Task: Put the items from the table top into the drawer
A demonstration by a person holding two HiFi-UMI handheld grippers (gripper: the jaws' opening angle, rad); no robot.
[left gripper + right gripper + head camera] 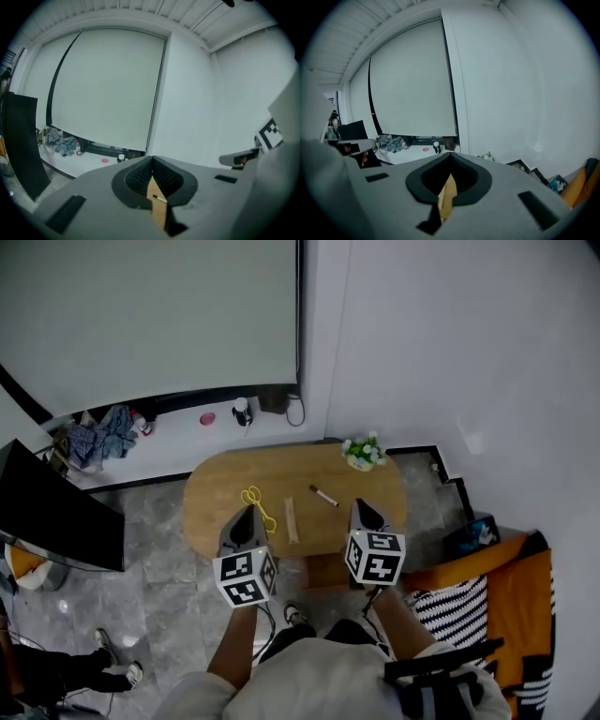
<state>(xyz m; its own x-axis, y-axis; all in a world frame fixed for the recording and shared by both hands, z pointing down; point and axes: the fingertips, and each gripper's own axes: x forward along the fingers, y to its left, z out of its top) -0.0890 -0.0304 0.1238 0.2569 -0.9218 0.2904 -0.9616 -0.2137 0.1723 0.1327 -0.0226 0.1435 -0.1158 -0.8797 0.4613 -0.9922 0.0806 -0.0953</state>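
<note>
Head view alone shows the yellow scissors (260,508).

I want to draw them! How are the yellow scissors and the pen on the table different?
The scissors are bright yellow; the pen is dark. The scissors look longer than the pen. The scissors lie left of the wooden stick, the pen right of it. Both lie flat on the table.

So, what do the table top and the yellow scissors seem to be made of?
The table looks like wood or wood veneer, matt: even warm tan, no glare. The scissors look like plastic, at least the handles: one bright yellow all over. The blades are too small to judge.
</note>
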